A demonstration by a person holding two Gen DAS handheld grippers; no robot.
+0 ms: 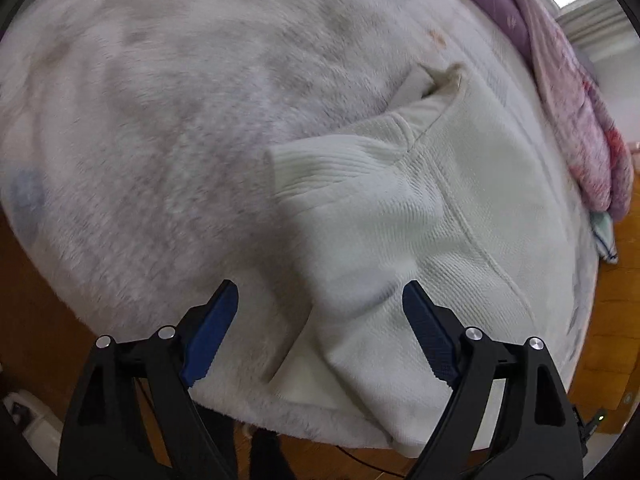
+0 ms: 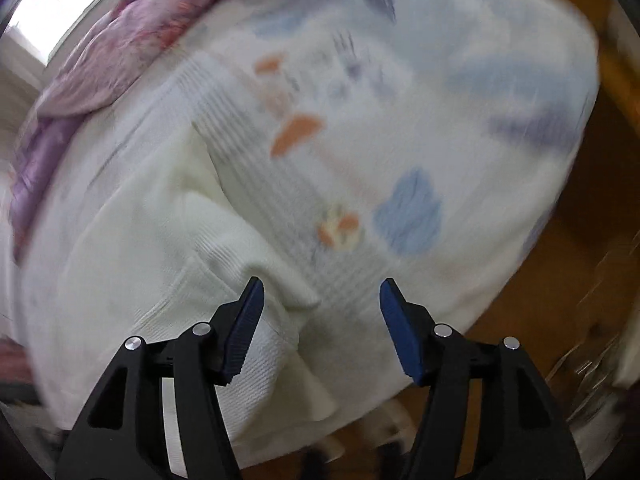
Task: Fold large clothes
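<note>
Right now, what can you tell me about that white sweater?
The sweater is cream-white knit, waffle-textured with a ribbed cuff on one sleeve folded across its body. It lies partly folded on the fluffy blanket, near the bed's edge. Both grippers, left and right, hover open above it, gripping nothing.

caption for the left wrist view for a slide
Open left gripper above a folded white sweater on a fluffy blanket.

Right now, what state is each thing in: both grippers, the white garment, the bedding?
Left gripper: open, holding nothing, above the garment.
Right gripper: open, holding nothing; its view is motion-blurred.
White knit sweater: lying on the bed, partly folded, ribbed cuff of one sleeve laid across the body.
Fuzzy bed cover: spread flat.
Purple-pink quilt: bunched along the far edge.
</note>
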